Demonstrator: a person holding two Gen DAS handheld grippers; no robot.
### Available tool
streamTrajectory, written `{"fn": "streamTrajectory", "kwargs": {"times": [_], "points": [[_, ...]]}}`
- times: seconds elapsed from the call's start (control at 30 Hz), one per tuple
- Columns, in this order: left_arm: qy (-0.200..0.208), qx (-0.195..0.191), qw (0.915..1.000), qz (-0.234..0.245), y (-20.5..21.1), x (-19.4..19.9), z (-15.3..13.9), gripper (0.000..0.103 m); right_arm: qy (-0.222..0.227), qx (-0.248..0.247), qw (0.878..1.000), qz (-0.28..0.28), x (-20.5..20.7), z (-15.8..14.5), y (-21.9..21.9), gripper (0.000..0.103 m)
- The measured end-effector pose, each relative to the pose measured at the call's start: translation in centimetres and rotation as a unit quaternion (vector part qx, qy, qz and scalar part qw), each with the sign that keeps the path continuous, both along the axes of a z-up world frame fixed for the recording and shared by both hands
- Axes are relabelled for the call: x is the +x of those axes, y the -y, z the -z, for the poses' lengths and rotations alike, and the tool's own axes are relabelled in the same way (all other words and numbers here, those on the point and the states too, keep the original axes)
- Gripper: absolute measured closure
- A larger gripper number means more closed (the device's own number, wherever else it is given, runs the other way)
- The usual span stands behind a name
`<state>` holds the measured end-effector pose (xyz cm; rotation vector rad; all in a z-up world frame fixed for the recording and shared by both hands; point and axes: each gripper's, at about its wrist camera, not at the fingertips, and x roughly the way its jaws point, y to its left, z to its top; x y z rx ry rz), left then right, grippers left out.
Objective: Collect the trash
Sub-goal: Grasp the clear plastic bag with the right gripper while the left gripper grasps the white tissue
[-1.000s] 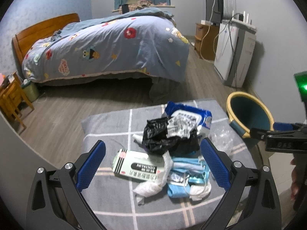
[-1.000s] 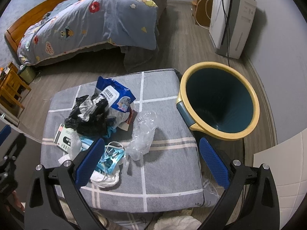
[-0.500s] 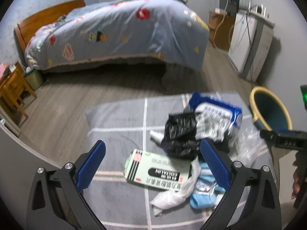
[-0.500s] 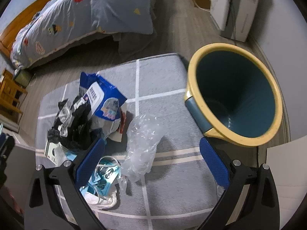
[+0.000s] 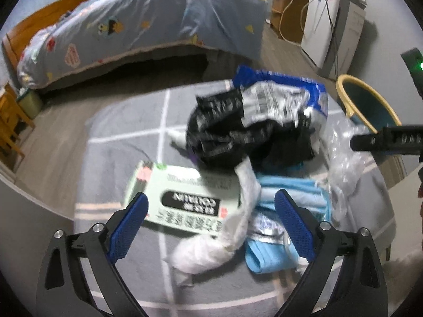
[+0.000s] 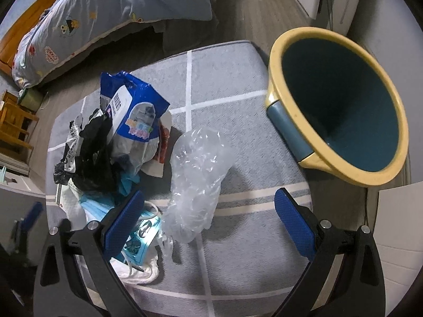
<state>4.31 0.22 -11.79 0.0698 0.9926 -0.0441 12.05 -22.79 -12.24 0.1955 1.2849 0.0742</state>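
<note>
Heaped wrappers, bags and masks [image 5: 253,158] beside upright yellow-rimmed bin [image 6: 341,105]

A quilt-covered bed [image 5: 148,23] stands on wood flooring [image 5: 53,121].

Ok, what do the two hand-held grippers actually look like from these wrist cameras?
Both look identical. The left hand-held gripper and the right hand-held gripper each have black angular frames with triangular cut-outs, silver screws at the joints, and two blue textured pads. No cables show on either.
</note>
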Motion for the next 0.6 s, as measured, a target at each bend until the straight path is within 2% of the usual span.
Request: {"fn": "streamTrajectory", "kwargs": {"times": [0.1,0.13,0.2,0.27,0.33,0.4,0.43,0.5,0.57,0.6], "points": [[-0.021,-0.001,0.9998,0.005,0.1,0.0,1.0,0.008,-0.012,0.002,1.000,-0.004,0.2,0.9,-0.1,0.019],[-0.025,-0.001,0.9997,0.007,0.0,-0.2,1.1,0.009,-0.018,0.006,1.000,-0.006,0.2,1.2,-0.1,0.026],[-0.033,-0.010,0.9993,0.014,0.0,-0.2,1.4,0.017,-0.027,0.009,1.000,-0.011,0.3,1.6,-0.3,0.037],[-0.043,-0.015,0.9987,0.023,0.0,-0.2,1.7,0.033,-0.035,0.009,0.999,-0.019,0.2,1.8,-0.6,0.055],[-0.052,-0.008,0.9980,0.034,0.2,-0.3,2.1,0.040,-0.038,0.012,0.999,-0.024,0.1,2.0,-1.0,0.066],[-0.054,-0.003,0.9976,0.043,0.5,-0.3,2.2,0.047,-0.035,0.008,0.999,-0.031,0.1,1.9,-1.2,0.071],[-0.055,-0.002,0.9974,0.047,0.6,-0.4,2.1,0.052,-0.034,0.008,0.999,-0.034,0.0,1.8,-1.4,0.078],[-0.057,-0.002,0.9970,0.052,0.5,-0.4,2.0,0.061,-0.029,0.010,0.999,-0.036,0.0,1.4,-1.5,0.080],[-0.053,0.003,0.9968,0.060,0.7,-0.5,1.8,0.075,-0.025,0.013,0.999,-0.035,0.1,1.1,-1.4,0.088],[-0.050,0.005,0.9968,0.062,0.7,-0.6,1.7,0.076,-0.023,0.017,0.999,-0.032,0.1,0.9,-1.3,0.088]]}}
